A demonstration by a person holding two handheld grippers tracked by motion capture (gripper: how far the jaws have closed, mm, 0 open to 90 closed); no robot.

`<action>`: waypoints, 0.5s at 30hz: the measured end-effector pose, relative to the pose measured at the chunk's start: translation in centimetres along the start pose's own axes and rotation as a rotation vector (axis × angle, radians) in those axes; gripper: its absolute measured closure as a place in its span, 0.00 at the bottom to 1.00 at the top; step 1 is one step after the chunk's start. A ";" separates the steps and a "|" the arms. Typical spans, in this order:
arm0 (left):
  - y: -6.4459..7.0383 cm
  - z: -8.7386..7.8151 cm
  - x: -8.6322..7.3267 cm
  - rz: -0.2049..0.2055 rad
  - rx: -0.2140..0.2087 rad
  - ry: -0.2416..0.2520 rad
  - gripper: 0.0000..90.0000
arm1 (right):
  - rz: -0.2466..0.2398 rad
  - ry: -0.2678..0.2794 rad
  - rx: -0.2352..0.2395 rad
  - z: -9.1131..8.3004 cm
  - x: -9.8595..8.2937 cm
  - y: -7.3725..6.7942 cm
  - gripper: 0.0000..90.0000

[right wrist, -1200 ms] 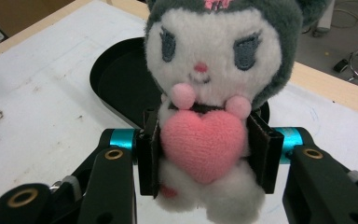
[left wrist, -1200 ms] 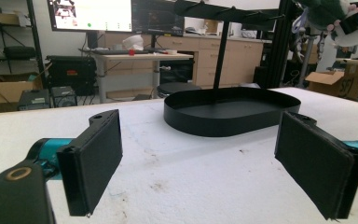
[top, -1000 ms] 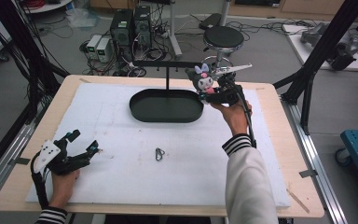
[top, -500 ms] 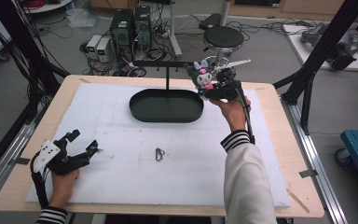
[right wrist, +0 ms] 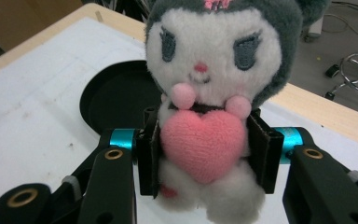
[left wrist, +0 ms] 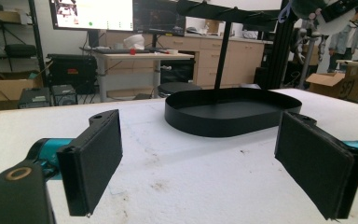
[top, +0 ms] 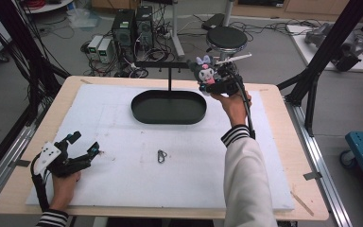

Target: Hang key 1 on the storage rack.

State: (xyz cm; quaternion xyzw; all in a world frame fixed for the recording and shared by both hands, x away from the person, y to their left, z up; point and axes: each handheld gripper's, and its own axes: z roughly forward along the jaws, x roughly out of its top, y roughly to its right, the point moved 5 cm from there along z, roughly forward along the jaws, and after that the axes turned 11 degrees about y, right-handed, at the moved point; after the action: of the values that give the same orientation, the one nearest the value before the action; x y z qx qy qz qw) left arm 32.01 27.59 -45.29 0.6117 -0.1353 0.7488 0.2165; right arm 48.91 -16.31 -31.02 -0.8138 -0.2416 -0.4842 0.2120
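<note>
Currently right gripper [right wrist: 200, 161] clamps the plush toy [right wrist: 214, 79] near the stand's crossbar [top: 163, 64]; keep squeezing, hook its loop squarely. Left gripper [left wrist: 214, 168] rests, jaws apart.

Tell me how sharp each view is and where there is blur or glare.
High view: even light, soft overall, the small metal clip barely resolved. Left gripper view: black tray fairly sharp, the left tongs nearby soft, the monitor behind bright. Right gripper view: plush toy in the right tongs reasonably crisp, background table blurred.
</note>
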 end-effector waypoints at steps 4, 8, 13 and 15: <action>0.0 0.0 0.0 -0.005 0.003 0.001 0.17 | 0.004 0.004 -0.003 0.5 0.3 0.2 0.61; 0.0 0.0 0.0 -0.006 0.003 0.001 0.17 | 0.014 0.010 -0.008 0.8 0.3 0.6 0.61; 0.0 0.0 0.0 -0.009 0.005 0.005 0.17 | 0.039 0.026 -0.016 1.1 0.2 1.5 0.61; 0.0 0.0 0.0 -0.004 0.002 0.001 0.17 | 0.048 0.035 -0.020 1.2 0.1 1.9 0.61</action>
State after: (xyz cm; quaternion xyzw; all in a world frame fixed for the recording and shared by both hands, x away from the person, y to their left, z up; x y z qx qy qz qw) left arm 32.03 27.60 -45.29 0.6117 -0.1332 0.7489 0.2173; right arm 50.95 -17.13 -31.64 -0.8127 -0.2137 -0.4956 0.2197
